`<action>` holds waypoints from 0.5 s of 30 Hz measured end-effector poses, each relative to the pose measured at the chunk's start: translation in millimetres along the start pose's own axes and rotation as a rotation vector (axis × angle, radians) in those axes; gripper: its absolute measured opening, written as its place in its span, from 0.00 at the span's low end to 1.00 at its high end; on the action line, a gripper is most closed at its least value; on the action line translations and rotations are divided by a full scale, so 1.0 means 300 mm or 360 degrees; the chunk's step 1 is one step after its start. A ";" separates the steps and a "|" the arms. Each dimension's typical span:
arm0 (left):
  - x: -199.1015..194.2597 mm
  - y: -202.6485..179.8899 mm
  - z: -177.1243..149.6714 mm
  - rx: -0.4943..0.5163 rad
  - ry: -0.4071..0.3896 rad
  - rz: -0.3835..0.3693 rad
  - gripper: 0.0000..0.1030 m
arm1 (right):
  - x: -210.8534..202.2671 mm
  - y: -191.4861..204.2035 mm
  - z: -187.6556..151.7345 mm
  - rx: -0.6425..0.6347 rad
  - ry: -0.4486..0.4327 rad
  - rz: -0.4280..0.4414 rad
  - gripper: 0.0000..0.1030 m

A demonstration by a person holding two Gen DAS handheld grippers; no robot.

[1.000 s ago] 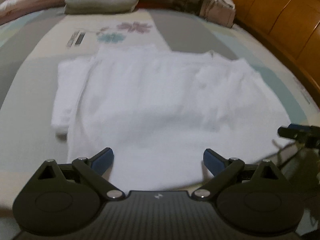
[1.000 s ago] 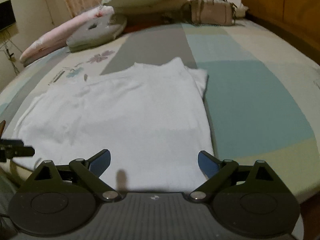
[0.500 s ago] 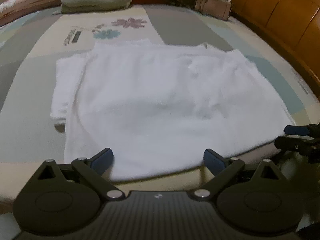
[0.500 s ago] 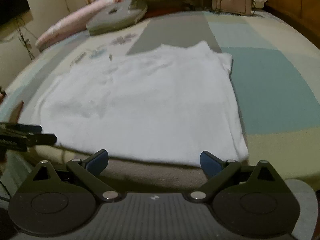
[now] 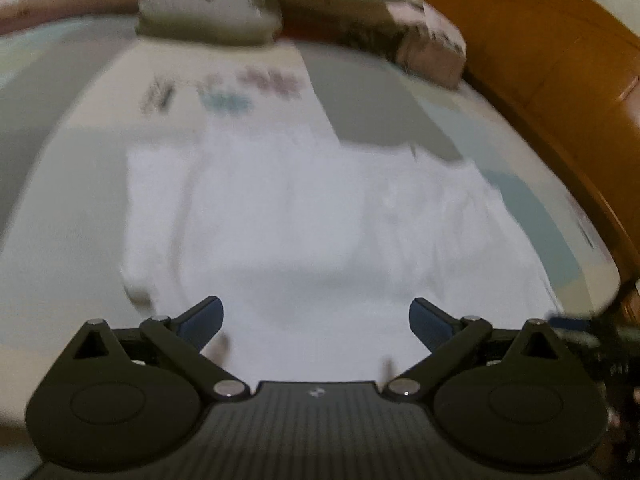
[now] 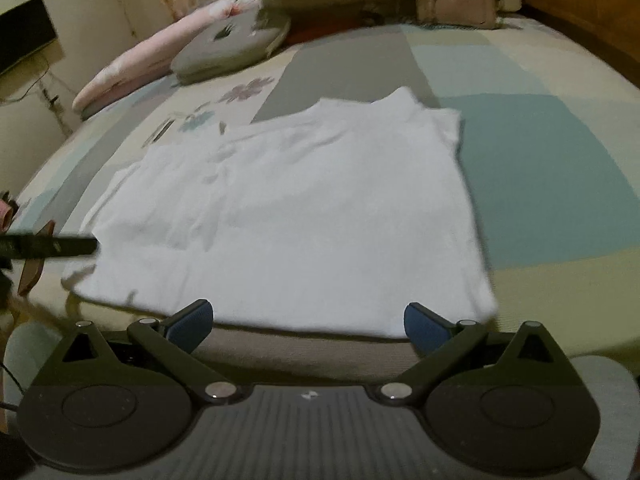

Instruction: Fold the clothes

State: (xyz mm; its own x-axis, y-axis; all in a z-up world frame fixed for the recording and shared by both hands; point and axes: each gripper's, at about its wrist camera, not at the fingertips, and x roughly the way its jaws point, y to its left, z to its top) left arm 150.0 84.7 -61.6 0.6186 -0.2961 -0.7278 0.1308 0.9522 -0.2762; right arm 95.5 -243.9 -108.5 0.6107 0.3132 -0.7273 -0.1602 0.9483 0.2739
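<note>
Both wrist cameras looked forward and downward from the bed's (image 6: 540, 152) near edge, sharing the white T-shirt (image 6: 304, 216) close ahead.

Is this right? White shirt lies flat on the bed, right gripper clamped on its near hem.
Not quite. The white shirt does lie flat on the bed, but the right gripper is opening, nothing between its pads, as the right wrist view shows.

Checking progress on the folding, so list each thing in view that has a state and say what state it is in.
White shirt: spread flat on the bed, left sleeve folded in, held by nothing.
Right tongs: opening, nothing between the fingers.
Left tongs: open, empty.
Grey cushion: lying flat at the head of the bed.
</note>
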 end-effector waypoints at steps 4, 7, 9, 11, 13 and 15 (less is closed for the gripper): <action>0.044 0.063 0.078 -0.0066 -0.0040 -0.0022 0.96 | -0.014 -0.004 0.002 0.0022 -0.0022 -0.0028 1.00; 0.103 0.107 0.097 -0.0094 -0.0011 -0.0047 0.96 | -0.022 0.013 0.008 -0.0004 -0.0027 -0.0029 1.00; 0.137 0.140 0.087 -0.0124 0.0020 0.0001 0.96 | -0.026 0.030 0.013 -0.0042 -0.0034 -0.0031 1.00; 0.165 0.173 0.075 -0.0152 0.0046 0.0037 0.96 | -0.023 0.045 0.022 -0.0069 -0.0035 -0.0045 1.00; 0.154 0.192 0.065 -0.0153 0.0032 0.0006 0.96 | -0.014 0.057 0.031 -0.0085 -0.0026 -0.0061 1.00; 0.130 0.195 0.072 -0.0129 0.0029 -0.0012 0.96 | -0.004 0.067 0.039 -0.0099 -0.0018 -0.0060 1.00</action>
State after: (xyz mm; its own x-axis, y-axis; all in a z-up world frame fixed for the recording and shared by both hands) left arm 198.4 130.4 -92.7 0.6036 -0.3053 -0.7365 0.0717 0.9408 -0.3312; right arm 100.6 -225.8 -94.7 0.6257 0.2770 -0.7292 -0.1845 0.9609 0.2066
